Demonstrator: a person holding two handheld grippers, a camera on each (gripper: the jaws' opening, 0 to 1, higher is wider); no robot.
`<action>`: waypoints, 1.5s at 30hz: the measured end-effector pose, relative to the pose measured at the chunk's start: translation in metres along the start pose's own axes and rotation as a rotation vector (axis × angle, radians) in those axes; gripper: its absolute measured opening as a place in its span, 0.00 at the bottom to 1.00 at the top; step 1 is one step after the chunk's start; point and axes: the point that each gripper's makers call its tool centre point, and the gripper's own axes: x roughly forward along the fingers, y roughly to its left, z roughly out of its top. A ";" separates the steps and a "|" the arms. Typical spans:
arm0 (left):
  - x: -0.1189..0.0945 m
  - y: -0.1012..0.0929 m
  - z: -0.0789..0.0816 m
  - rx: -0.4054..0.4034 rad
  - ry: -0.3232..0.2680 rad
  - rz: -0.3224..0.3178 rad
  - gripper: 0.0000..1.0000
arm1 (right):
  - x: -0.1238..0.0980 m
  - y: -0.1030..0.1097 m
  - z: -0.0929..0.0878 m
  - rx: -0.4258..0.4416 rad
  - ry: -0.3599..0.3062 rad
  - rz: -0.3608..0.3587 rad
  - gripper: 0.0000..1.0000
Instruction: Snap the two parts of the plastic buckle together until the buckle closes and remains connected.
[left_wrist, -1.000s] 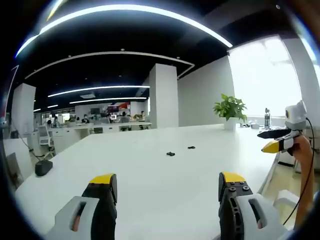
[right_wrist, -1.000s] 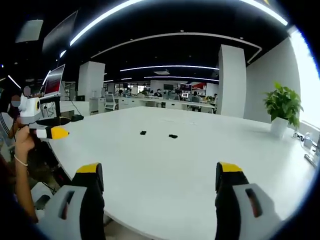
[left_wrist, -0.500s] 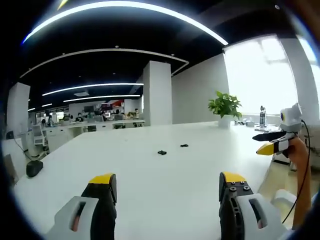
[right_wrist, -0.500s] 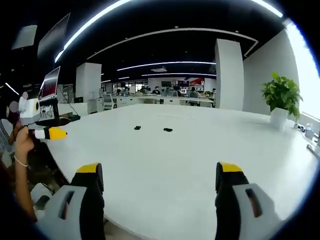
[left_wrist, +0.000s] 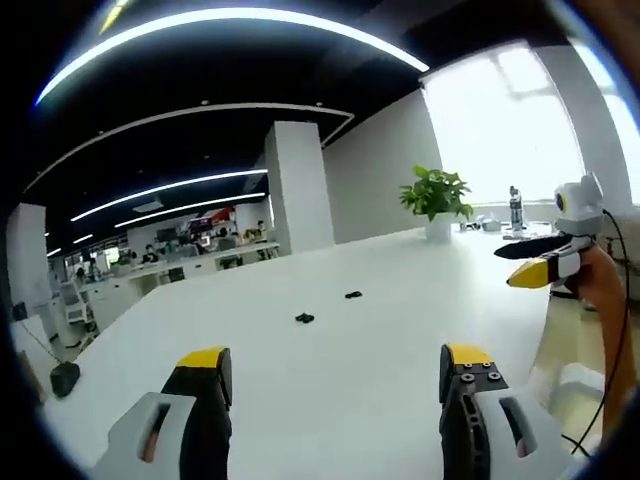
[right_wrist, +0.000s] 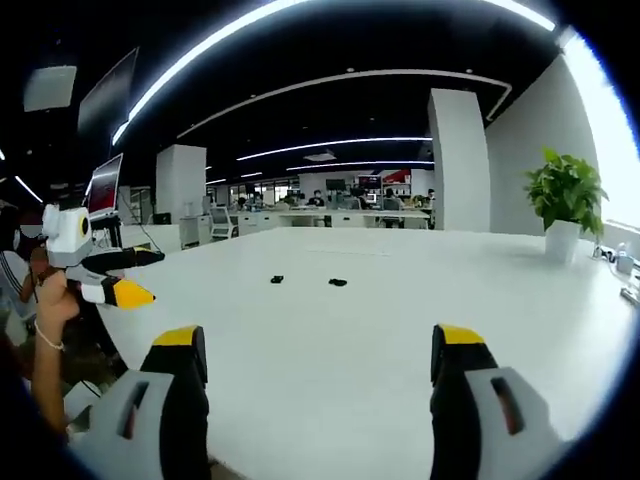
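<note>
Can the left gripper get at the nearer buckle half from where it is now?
Probably yes. The left gripper is open, and bare white table lies between its jaws and the buckle half. It sits well ahead, so a forward reach is needed.

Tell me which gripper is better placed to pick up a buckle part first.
Neither clearly: both grippers, left and right, are open and far from the two buckle parts, which lie apart on the table.
</note>
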 end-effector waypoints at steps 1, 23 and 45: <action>0.003 -0.001 0.001 -0.006 -0.004 -0.005 0.87 | 0.002 0.000 0.000 -0.006 0.005 0.000 0.93; 0.037 0.021 -0.006 -0.050 0.027 -0.024 0.86 | 0.044 0.010 0.004 -0.061 0.047 0.094 0.92; 0.074 0.039 0.011 0.036 0.005 -0.032 0.86 | 0.098 -0.021 0.004 -0.047 0.081 0.128 0.87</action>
